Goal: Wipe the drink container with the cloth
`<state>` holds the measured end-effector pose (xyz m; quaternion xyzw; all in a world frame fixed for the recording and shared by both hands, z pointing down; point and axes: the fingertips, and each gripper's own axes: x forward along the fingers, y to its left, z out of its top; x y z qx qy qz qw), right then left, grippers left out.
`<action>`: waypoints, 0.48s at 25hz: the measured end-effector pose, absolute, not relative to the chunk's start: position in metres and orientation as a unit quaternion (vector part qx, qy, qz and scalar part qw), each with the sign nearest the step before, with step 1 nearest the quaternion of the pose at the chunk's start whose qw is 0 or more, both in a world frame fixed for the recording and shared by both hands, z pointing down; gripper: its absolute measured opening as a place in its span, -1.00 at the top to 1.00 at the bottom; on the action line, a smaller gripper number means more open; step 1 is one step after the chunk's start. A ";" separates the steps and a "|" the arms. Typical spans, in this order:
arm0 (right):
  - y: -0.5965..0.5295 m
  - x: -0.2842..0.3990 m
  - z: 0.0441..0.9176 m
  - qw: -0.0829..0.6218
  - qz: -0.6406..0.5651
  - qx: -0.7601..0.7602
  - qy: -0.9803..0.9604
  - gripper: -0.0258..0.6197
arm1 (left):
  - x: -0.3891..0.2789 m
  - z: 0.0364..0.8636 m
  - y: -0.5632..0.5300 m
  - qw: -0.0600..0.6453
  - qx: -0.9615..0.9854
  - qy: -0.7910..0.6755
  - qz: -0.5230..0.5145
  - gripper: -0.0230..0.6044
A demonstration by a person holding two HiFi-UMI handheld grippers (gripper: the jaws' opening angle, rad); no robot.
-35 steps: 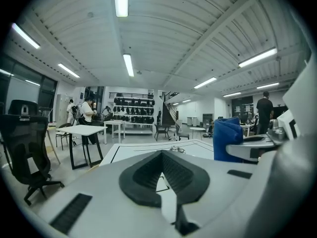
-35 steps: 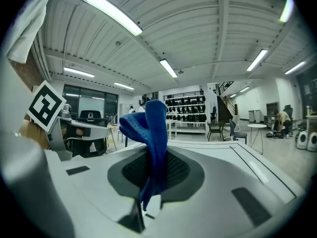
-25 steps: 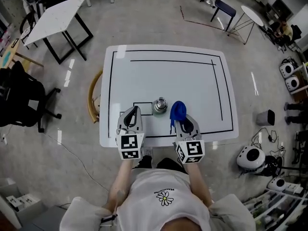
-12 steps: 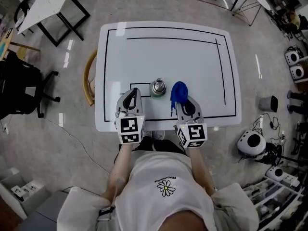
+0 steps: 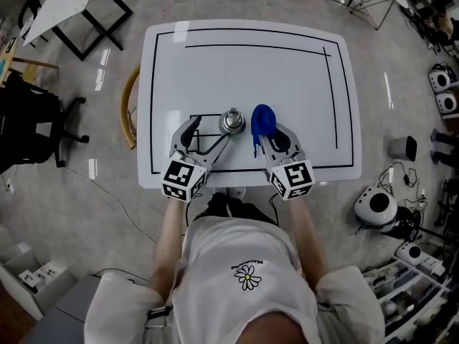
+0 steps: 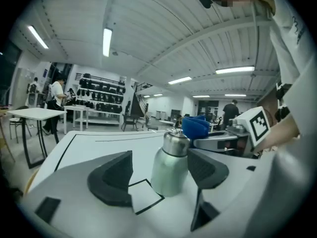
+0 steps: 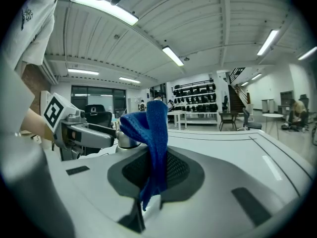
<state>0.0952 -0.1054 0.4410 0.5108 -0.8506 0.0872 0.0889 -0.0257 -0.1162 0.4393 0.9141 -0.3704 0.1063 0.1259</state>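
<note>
A steel drink bottle (image 5: pixel 232 120) stands upright near the front of the white table (image 5: pixel 287 77). My left gripper (image 5: pixel 210 131) sits just left of and before it. Its jaws are opening, and in the left gripper view the bottle (image 6: pixel 171 165) stands between and just beyond the pads (image 6: pixel 114 175), with no pad pressing on it. The left gripper (image 6: pixel 159 158) holds nothing. My right gripper (image 5: pixel 275 136) is shut on a blue cloth (image 5: pixel 262 120), which bunches up just right of the bottle. In the right gripper view the cloth (image 7: pixel 151 138) hangs from the shut gripper (image 7: pixel 154 172) and hides most of the bottle (image 7: pixel 126 139).
Black lines mark the tabletop, with a small black square outline (image 5: pixel 204 124) beside the bottle. A wooden chair (image 5: pixel 129 113) is tucked at the table's left edge. A black office chair (image 5: pixel 32 127) stands further left. White devices (image 5: pixel 374 206) and cables lie on the floor at the right.
The left gripper's jaws have spread from shut to wide and now flank the bottle. The right gripper still holds the cloth by the bottle.
</note>
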 end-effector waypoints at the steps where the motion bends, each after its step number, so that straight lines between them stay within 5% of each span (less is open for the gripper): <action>1: -0.109 0.093 0.447 0.092 0.091 0.497 -0.858 0.79 | -0.024 0.444 -0.114 0.127 0.918 -0.357 0.114 -0.15; 12: -0.140 0.078 0.492 0.109 0.141 0.421 -0.889 0.79 | -0.009 0.489 -0.105 0.141 0.932 -0.283 0.179 -0.08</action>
